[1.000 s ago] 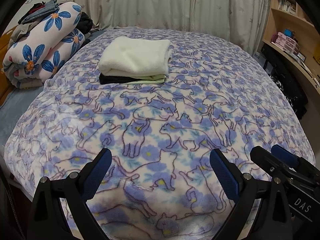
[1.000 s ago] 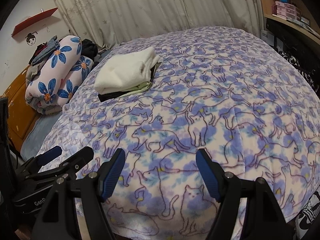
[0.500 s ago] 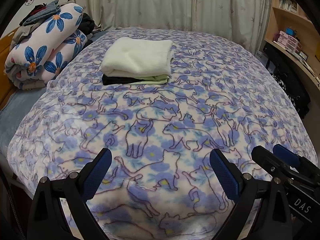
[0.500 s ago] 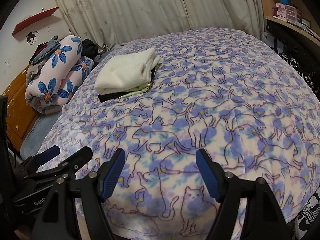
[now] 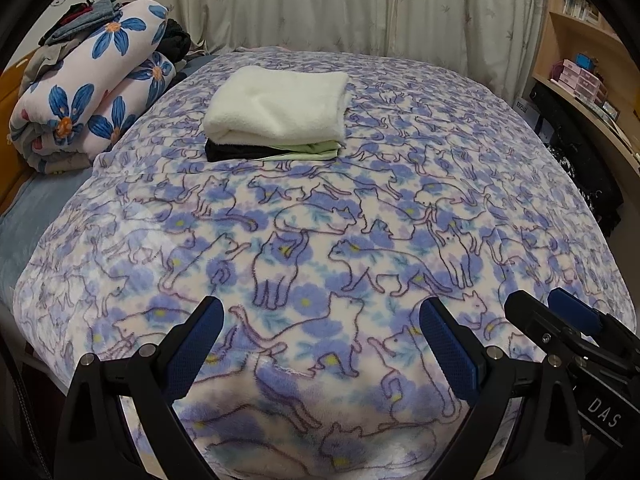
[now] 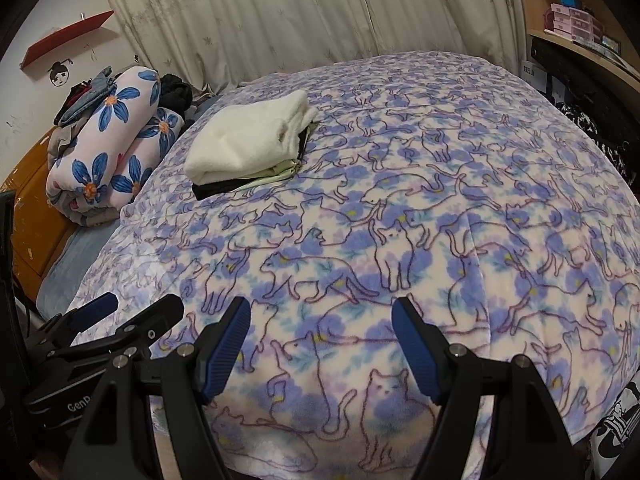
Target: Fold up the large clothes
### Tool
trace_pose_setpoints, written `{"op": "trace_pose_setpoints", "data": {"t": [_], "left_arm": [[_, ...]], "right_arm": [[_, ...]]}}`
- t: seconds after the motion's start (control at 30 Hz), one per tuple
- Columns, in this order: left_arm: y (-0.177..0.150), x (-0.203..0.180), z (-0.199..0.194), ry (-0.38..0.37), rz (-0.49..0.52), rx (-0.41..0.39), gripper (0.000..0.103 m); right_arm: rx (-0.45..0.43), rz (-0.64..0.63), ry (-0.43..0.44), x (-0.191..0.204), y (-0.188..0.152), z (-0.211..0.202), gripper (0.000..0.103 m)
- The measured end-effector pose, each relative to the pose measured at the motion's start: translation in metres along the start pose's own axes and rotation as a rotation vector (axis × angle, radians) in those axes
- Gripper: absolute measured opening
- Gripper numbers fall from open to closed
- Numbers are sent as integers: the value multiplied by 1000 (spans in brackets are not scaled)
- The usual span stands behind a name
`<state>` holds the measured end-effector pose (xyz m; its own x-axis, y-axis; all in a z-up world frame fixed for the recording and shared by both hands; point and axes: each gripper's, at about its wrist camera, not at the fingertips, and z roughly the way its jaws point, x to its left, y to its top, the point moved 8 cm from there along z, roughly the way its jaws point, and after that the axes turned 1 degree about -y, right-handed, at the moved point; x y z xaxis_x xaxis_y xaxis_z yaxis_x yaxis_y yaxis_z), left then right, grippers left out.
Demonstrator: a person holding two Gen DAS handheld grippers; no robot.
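A stack of folded clothes (image 5: 276, 116), white on top with pale green and black beneath, lies on the far middle of the cat-print blanket (image 5: 360, 220) that covers the bed. The stack also shows in the right wrist view (image 6: 248, 148). My left gripper (image 5: 320, 348) is open and empty above the blanket's near edge. My right gripper (image 6: 320, 344) is open and empty, also above the near edge. In the left wrist view the right gripper (image 5: 560, 328) shows at the lower right; in the right wrist view the left gripper (image 6: 108, 328) shows at the lower left.
A rolled flower-print quilt (image 5: 92, 92) with loose dark clothes on top lies at the far left. Curtains (image 5: 340, 4) hang behind the bed. Wooden shelves (image 5: 588, 76) with pink boxes stand on the right. An orange wooden bed frame (image 6: 28, 208) runs along the left.
Both views have shifted slightly; the folded stack sits a little lower and nearer in the left wrist view. Both grippers remain open and empty.
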<state>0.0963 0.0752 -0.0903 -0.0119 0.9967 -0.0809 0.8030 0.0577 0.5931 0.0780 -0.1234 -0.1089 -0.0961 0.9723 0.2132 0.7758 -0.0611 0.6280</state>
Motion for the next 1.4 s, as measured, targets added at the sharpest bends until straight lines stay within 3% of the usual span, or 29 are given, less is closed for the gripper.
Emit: {"op": "trace_pose_setpoints", "data": {"t": [1.4], "left_arm": [[-11, 11, 7, 15, 2, 11, 98]], "right_arm": [[13, 2, -3, 4, -6, 4, 73]]}}
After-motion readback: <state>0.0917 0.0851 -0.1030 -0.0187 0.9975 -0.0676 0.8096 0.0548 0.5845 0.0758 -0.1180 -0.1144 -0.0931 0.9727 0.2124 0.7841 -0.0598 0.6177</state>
